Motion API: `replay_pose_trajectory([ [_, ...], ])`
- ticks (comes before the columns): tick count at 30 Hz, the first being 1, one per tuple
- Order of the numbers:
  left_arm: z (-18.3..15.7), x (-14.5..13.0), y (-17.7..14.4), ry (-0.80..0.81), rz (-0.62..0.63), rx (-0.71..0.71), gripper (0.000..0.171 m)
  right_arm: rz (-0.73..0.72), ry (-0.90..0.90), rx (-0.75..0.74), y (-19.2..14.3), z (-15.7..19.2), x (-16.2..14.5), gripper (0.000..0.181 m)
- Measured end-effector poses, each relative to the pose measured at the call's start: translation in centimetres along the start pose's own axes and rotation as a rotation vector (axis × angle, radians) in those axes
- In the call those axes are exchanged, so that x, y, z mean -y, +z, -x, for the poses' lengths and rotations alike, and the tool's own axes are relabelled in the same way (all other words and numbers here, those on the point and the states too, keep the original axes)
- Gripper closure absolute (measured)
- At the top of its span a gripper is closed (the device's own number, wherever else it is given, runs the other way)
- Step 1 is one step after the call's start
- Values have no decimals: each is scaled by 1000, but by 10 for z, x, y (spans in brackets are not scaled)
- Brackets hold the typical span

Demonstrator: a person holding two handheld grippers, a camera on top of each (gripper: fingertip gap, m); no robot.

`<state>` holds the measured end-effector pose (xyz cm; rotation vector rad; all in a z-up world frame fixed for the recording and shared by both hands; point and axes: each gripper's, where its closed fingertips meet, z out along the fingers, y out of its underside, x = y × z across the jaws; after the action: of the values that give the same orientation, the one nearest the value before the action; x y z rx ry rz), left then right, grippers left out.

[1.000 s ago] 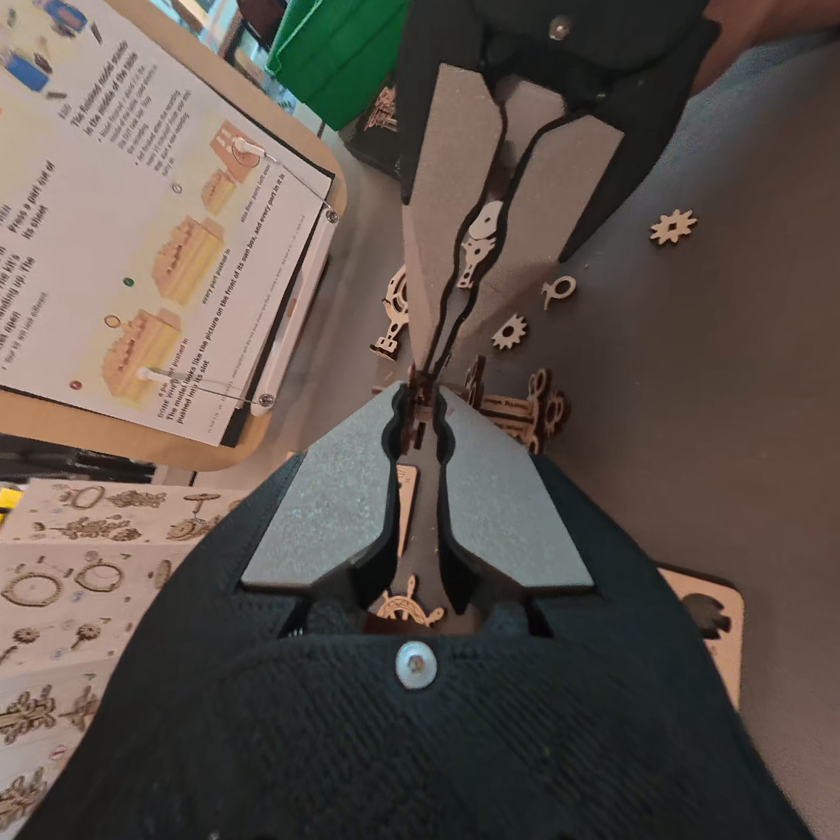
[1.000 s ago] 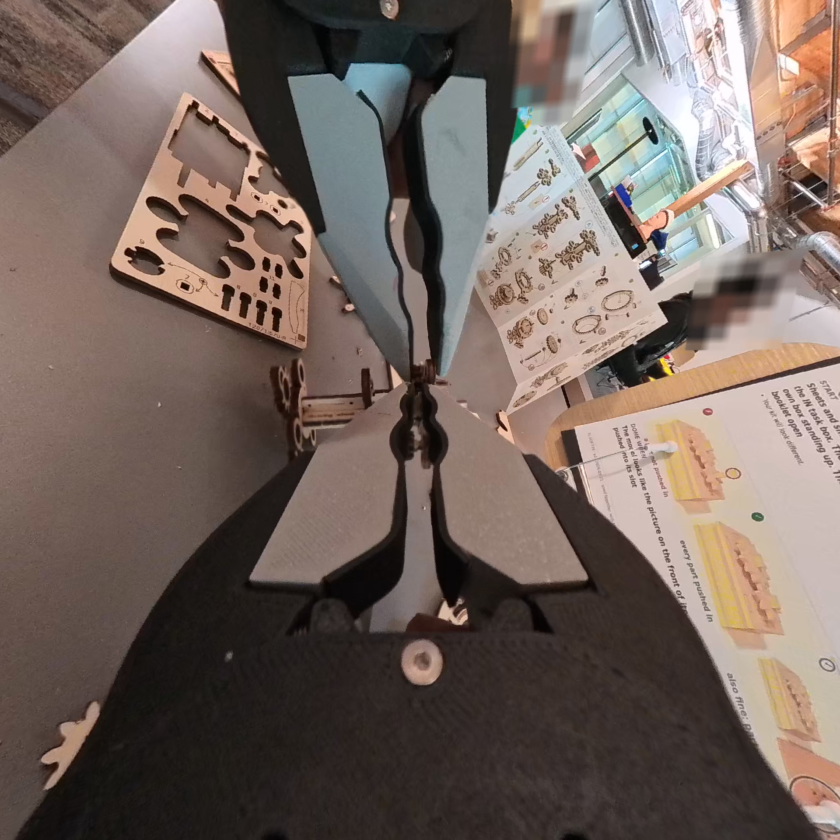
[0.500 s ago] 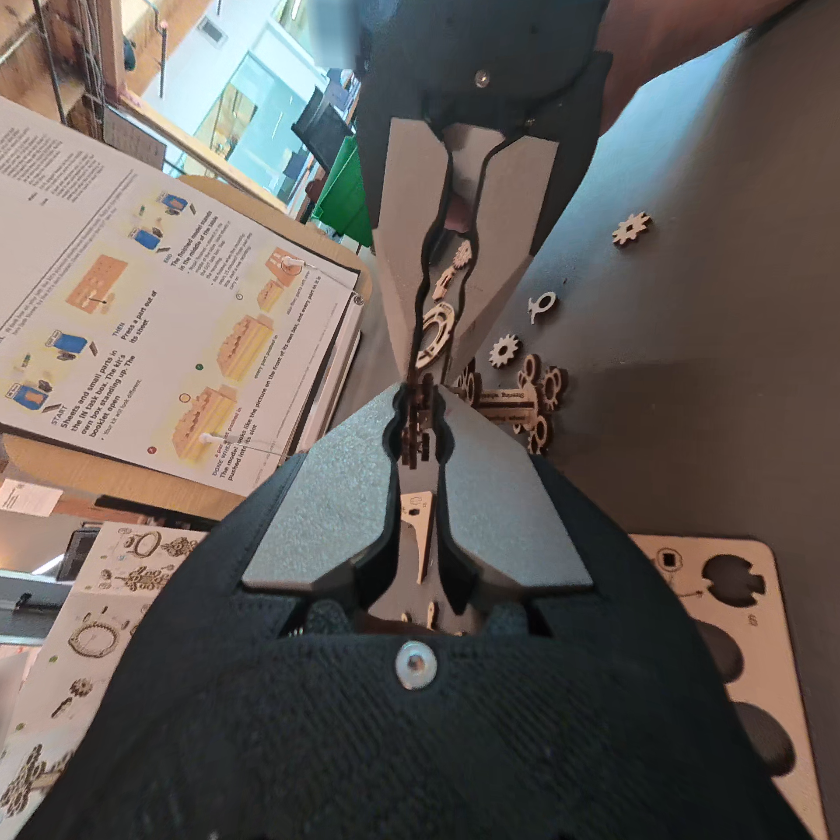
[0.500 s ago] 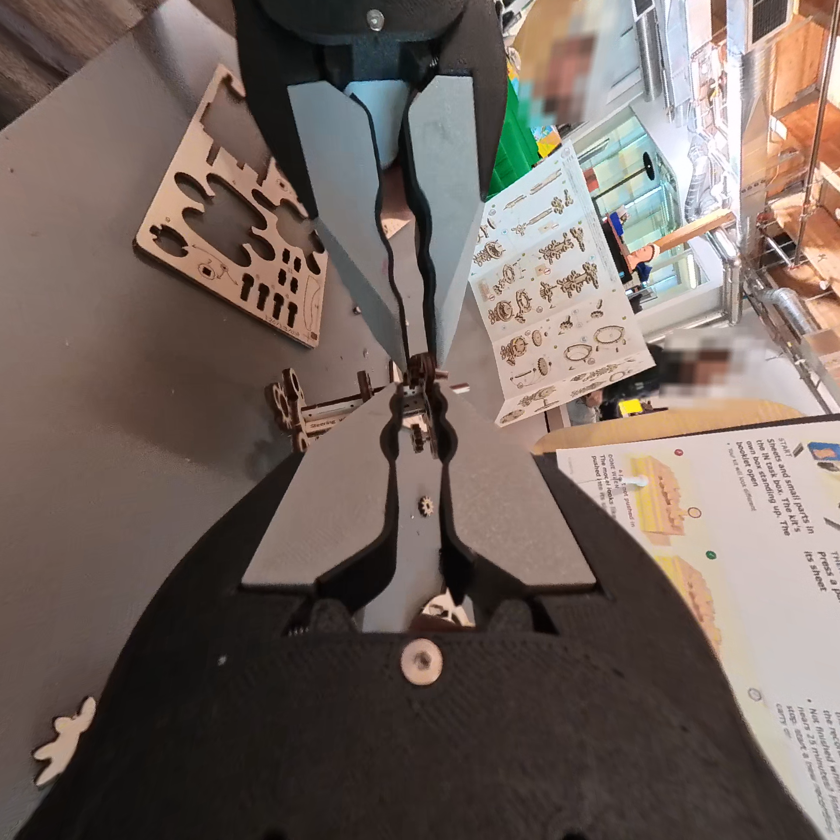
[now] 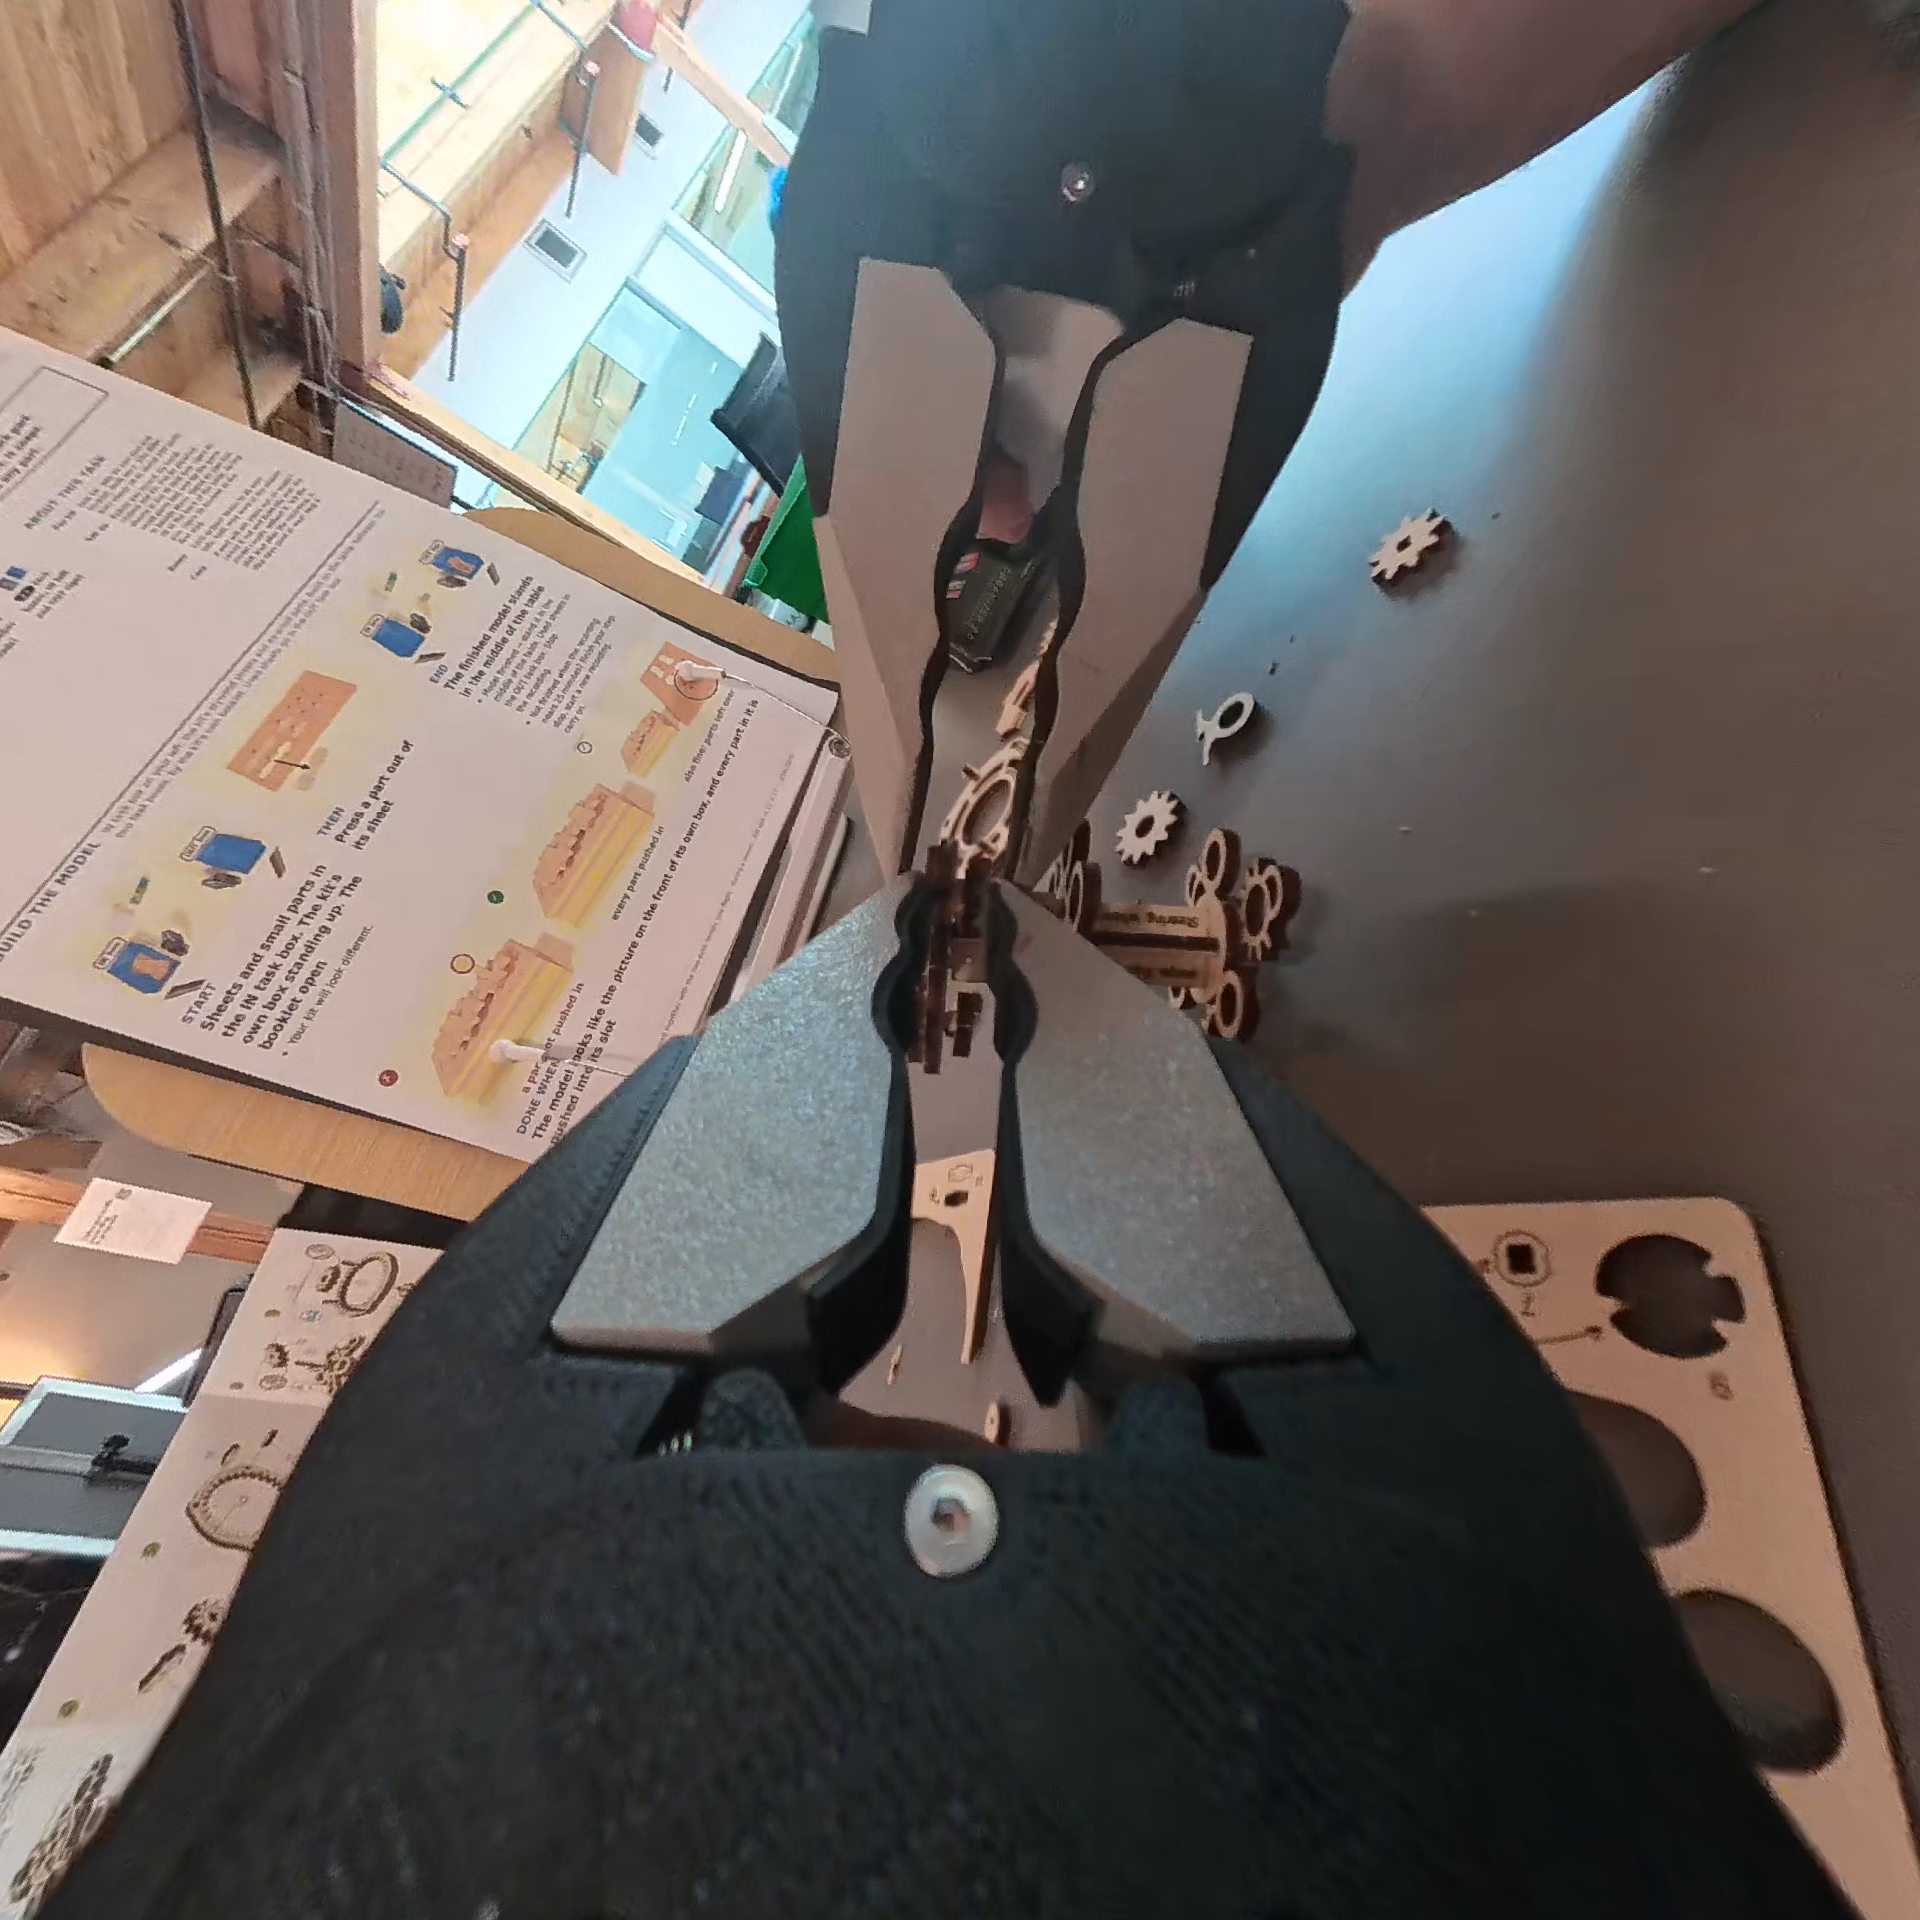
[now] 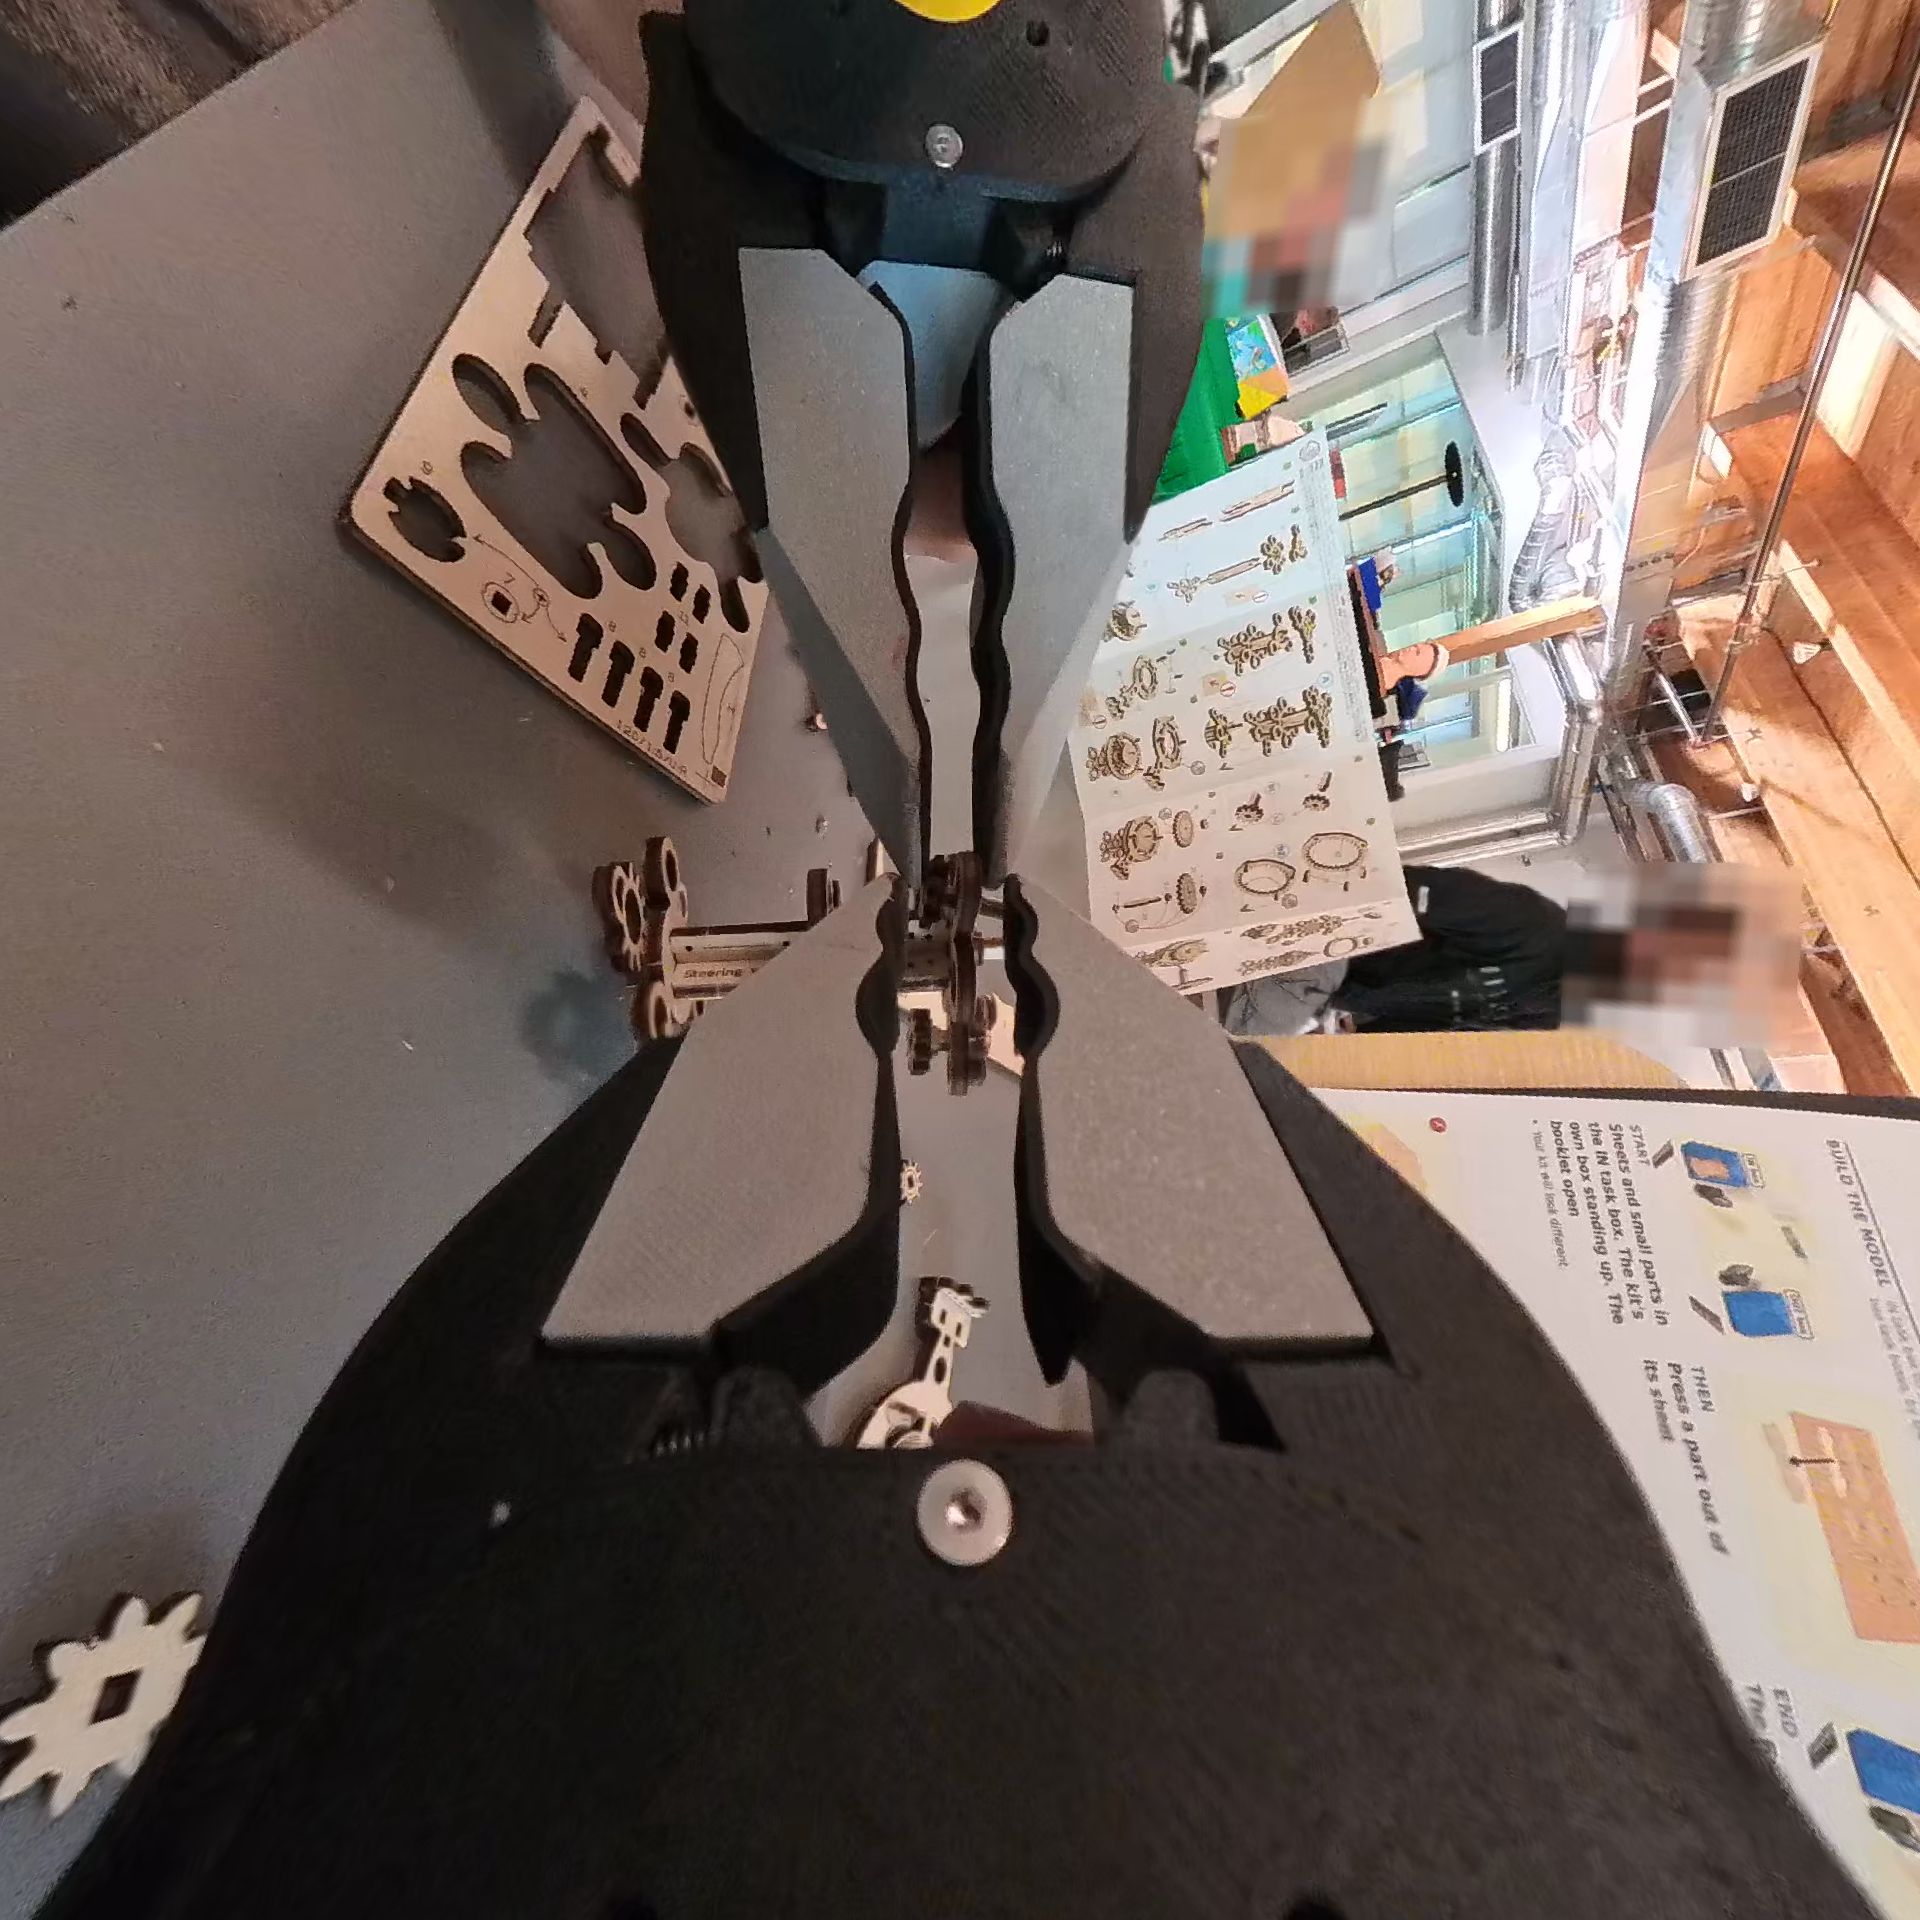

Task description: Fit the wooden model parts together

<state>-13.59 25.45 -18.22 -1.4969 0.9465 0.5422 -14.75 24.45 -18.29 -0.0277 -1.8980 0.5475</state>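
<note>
- Since the frame a second earlier, right gripper (image 6: 948,902) had parted its fingers, which had been pressed onto the wooden assembly (image 6: 940,971); both tools had risen off the grey table (image 5: 1558,727).
- Left gripper (image 5: 951,940) remained clamped on the wooden assembly (image 5: 951,971), held above the table between the two opposed tools.
- Right fingers stood narrowly apart, flanking the assembly; contact could not be determined.
- Punched-out sheet (image 6: 551,540) and loose gear (image 5: 1148,828) lay on the table.

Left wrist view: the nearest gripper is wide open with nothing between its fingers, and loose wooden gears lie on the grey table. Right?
Not quite. In the left wrist view the left gripper is shut on a small wooden assembly, pinched between its fingertips. The loose wooden gears do lie on the grey table.
</note>
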Motion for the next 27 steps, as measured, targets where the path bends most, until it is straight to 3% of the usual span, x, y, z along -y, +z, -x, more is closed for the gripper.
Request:
replay_pose_trajectory([
  [4, -1, 1, -1, 20, -4, 39, 165, 13, -25, -22, -2, 1, -2, 175],
  [16, -1, 0, -6, -4, -45, 63, 165, -19, 37, -26, 2, 3, 2, 174],
  [27, 0, -11, -5, 26, 7, 74, 166, -30, 59, -33, 3, 2, 3, 177],
])
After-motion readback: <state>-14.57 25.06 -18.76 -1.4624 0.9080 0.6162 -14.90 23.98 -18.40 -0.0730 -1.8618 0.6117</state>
